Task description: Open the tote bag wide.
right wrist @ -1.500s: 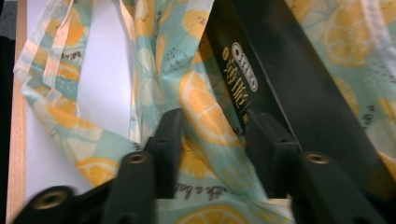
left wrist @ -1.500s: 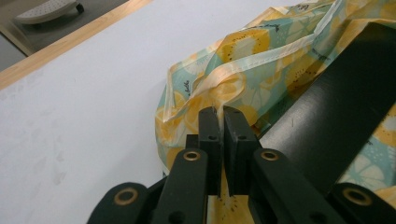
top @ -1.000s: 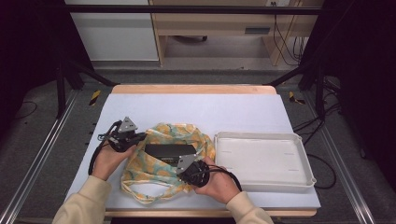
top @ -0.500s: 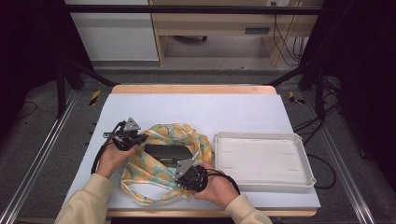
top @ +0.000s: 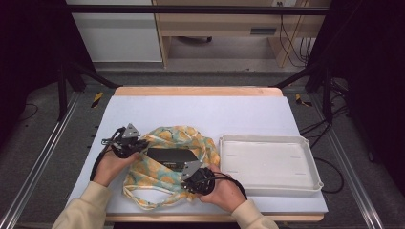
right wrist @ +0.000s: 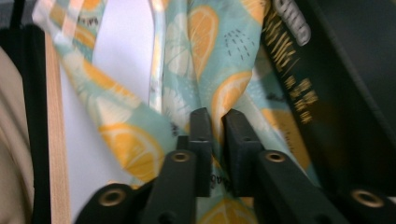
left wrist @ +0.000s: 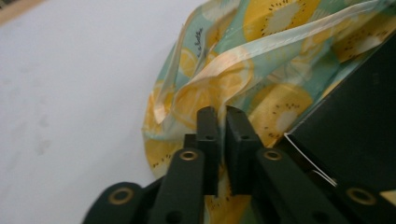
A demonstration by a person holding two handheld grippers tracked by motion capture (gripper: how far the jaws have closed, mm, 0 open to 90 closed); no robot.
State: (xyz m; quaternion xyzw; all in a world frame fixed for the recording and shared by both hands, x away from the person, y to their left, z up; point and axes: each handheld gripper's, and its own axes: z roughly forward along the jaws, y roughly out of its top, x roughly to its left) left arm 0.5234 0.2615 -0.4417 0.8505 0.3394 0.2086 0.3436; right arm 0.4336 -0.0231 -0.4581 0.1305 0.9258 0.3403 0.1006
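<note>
A fruit-print cloth bag (top: 165,164) lies rumpled on the white counter (top: 200,112) just left of an empty white tray (top: 270,164), a black box (top: 172,157) resting on its folds. At the bag's left edge, the left gripper (top: 138,143) has just been easing its jaws apart, a narrow gap showing with the fabric's hem at their tips. At the bag's near edge, the right gripper (top: 191,174) has likewise just loosened, cloth lying in the slim gap between its jaws.

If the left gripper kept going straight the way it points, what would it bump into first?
Most likely the fruit-print cloth: in the left gripper view it bunches up right ahead of the left gripper, whose jaws have just been opening slightly. The black box sits off to one side, so it probably comes later, though depth is hard to judge.
</note>
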